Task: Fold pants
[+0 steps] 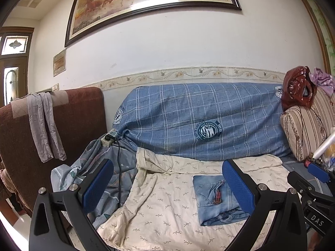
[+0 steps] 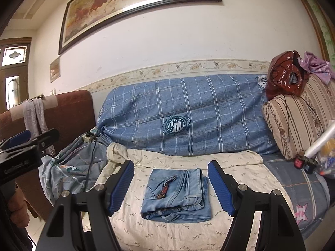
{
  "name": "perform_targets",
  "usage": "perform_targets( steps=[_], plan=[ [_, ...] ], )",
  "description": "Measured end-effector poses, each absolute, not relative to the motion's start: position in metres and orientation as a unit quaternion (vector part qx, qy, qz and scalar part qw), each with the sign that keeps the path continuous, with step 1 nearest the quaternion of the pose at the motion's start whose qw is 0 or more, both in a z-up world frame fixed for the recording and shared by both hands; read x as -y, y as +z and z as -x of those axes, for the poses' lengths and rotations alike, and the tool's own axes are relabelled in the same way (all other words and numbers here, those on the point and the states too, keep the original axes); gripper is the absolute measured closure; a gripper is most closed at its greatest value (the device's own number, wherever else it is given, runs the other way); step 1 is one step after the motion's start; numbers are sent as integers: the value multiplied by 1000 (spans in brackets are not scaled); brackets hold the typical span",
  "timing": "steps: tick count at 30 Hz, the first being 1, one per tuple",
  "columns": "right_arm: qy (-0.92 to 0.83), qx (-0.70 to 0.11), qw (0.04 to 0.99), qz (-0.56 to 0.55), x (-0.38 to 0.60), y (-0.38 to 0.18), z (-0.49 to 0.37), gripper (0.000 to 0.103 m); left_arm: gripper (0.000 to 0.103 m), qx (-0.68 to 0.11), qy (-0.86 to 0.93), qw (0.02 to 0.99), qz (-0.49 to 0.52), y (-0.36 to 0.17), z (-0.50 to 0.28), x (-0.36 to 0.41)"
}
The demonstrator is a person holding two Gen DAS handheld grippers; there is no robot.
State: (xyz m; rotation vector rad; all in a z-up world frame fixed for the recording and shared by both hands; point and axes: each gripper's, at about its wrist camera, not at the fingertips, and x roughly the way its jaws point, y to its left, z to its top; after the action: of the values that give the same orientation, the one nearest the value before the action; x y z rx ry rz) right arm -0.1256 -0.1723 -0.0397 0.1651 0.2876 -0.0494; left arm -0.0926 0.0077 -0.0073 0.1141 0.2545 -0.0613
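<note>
Both grippers stand open and hold nothing: the left gripper point(image 1: 167, 188) and the right gripper point(image 2: 170, 186) hover over the cream sheet point(image 2: 167, 230), where the folded pants point(image 2: 175, 196) lie flat, touched by no pad.

We see each gripper point(image 2: 170, 186) built of black frames, ribbed blue pads point(image 2: 122, 187) and silver round screws point(image 2: 65, 192).

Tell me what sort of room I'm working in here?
Most likely a home living room: a sofa draped in a blue checked cover, a framed horse painting above, folded jeans on the seat.
</note>
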Motion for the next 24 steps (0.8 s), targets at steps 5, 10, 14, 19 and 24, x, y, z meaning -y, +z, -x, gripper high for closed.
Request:
perform_targets(
  steps=[5, 10, 14, 19, 24],
  plan=[
    [-22, -150, 985, -82, 171, -40, 124, 27, 0, -135, -42, 988, -59, -10, 94, -5],
    [-20, -147, 986, -81, 170, -36, 126, 27, 0, -134, -46, 988, -58, -8, 95, -5],
    [-17, -148, 986, -79, 167, -34, 127, 27, 0, -133, -48, 988, -60, -7, 98, -4],
    [-15, -145, 987, -74, 163, -30, 132, 27, 0, -131, -49, 988, -60, -5, 104, -5],
    [-15, -139, 987, -74, 161, -27, 138, 27, 0, -127, -50, 989, -58, -3, 107, -7]
  ],
)
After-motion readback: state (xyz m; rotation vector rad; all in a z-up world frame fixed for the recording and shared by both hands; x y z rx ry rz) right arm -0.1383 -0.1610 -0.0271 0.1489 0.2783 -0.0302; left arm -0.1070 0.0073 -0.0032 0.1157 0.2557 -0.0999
